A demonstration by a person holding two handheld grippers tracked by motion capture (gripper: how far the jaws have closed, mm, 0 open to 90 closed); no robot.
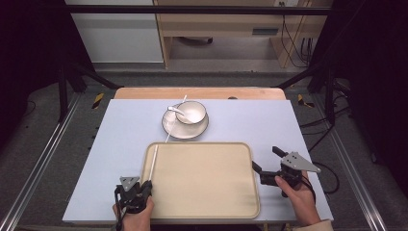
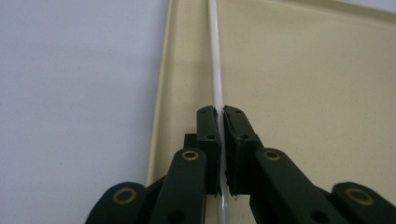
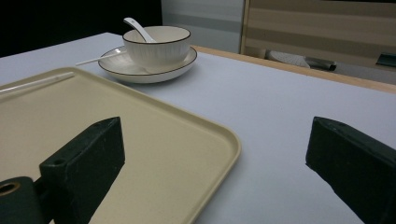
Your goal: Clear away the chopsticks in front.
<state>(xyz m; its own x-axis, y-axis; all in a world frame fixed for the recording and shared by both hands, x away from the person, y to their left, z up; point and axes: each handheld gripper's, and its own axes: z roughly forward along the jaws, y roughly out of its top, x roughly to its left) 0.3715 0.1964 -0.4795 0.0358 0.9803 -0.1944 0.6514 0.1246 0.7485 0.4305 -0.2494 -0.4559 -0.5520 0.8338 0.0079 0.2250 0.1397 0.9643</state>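
Observation:
A thin white chopstick [image 1: 153, 162] lies along the left side of the beige tray [image 1: 207, 178], and my left gripper [image 1: 146, 185] is shut on its near end. In the left gripper view the black jaws pinch the chopstick [image 2: 215, 70] just inside the tray's [image 2: 303, 93] left rim. My right gripper [image 1: 266, 159] stands open beside the tray's right edge with nothing between its jaws. In the right gripper view it [image 3: 215, 154] looks across the tray's corner [image 3: 154, 140] toward a white bowl [image 3: 159, 44].
Beyond the tray a dark-rimmed bowl [image 1: 191, 111] holding a white spoon [image 1: 175, 109] sits on a plate [image 1: 185, 127]. A second chopstick [image 1: 175, 119] leans across the plate's left side. The pale table [image 1: 250, 120] ends at a wooden far edge.

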